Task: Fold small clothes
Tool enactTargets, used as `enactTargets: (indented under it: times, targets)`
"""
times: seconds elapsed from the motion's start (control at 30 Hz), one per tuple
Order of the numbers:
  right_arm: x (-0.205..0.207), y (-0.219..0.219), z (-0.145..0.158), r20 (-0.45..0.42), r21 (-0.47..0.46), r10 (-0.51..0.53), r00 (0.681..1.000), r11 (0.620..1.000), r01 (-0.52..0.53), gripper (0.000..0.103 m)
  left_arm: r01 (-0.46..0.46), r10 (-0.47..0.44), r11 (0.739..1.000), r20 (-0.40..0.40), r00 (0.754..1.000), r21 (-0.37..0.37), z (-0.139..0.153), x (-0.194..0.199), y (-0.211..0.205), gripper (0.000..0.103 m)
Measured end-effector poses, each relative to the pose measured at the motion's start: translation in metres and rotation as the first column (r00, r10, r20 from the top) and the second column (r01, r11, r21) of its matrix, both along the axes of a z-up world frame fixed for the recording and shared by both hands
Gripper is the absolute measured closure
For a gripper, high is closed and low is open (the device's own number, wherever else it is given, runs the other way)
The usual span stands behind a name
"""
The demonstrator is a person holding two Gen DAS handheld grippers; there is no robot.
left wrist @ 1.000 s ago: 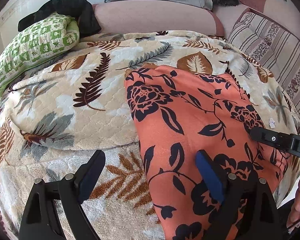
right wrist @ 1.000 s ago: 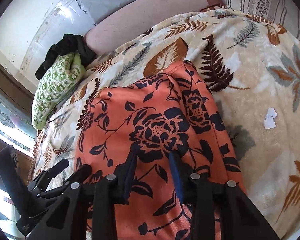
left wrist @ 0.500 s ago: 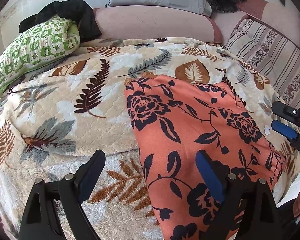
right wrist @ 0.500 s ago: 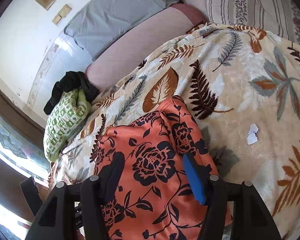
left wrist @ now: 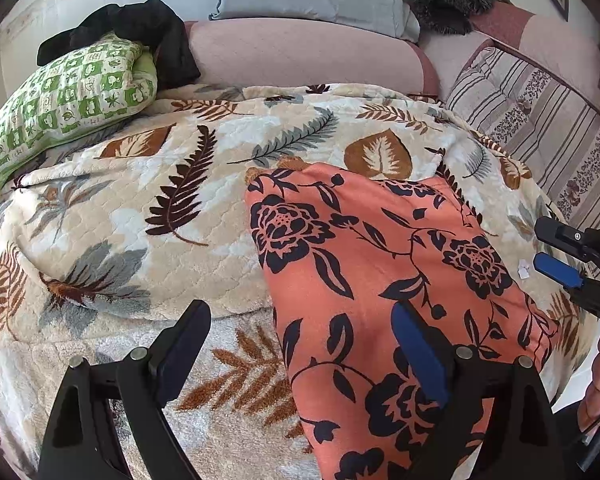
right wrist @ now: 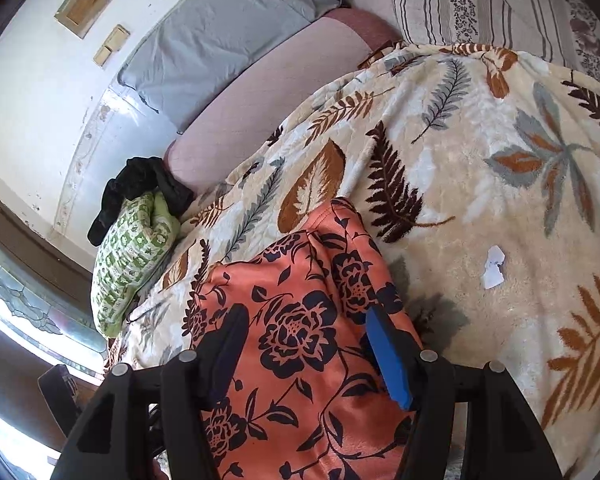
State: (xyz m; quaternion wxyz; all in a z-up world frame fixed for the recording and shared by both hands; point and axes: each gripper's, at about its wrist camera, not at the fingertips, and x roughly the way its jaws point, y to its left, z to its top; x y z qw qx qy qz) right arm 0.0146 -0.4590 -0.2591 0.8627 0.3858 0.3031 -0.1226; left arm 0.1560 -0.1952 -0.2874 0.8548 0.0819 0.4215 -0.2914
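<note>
The cloth [left wrist: 384, 280], orange with a dark flower print, lies flat on the leaf-print blanket [left wrist: 140, 216] of the bed. The left tool [left wrist: 300, 344] hangs over the cloth's near left edge, jaws wide, nothing between the pads. The right tool [right wrist: 304, 352] is above the cloth's right part; its jaws have just been opening and now stand apart, clear of the fabric. A paper scrap [right wrist: 494, 268] lies on the blanket, right of the cloth.
</note>
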Motion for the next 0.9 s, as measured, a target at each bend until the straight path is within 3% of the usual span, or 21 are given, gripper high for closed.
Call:
enactTargets:
  times: [0.3,0.47,0.63,0.73,0.9]
  targets:
    - [0.006,-0.005,-0.002,-0.031,0.016,0.035,0.999,0.999,-0.035,0.037,-0.007,0.007,1.000,-0.007,1.000,0.022,-0.005,0.007,-0.002,0.011]
    - [0.025,-0.031,-0.006,-0.085,0.031,0.030,0.996,0.999,-0.027,0.037,-0.022,0.022,0.999,-0.012,1.000,0.036,-0.010,0.022,-0.002,0.011]
    - [0.053,-0.072,-0.016,-0.105,0.091,0.039,0.994,0.995,-0.030,0.037,-0.038,0.037,0.999,-0.093,0.995,-0.014,-0.018,0.044,0.002,0.011]
    - [0.055,-0.080,-0.018,-0.054,0.119,0.046,0.997,0.992,-0.040,0.036,-0.048,0.043,0.998,-0.115,0.992,-0.040,-0.019,0.050,0.003,0.011]
    - [0.071,-0.060,-0.006,0.083,0.138,0.211,0.974,0.966,-0.221,0.037,-0.053,0.053,0.999,-0.100,0.994,0.003,-0.023,0.052,-0.005,0.011]
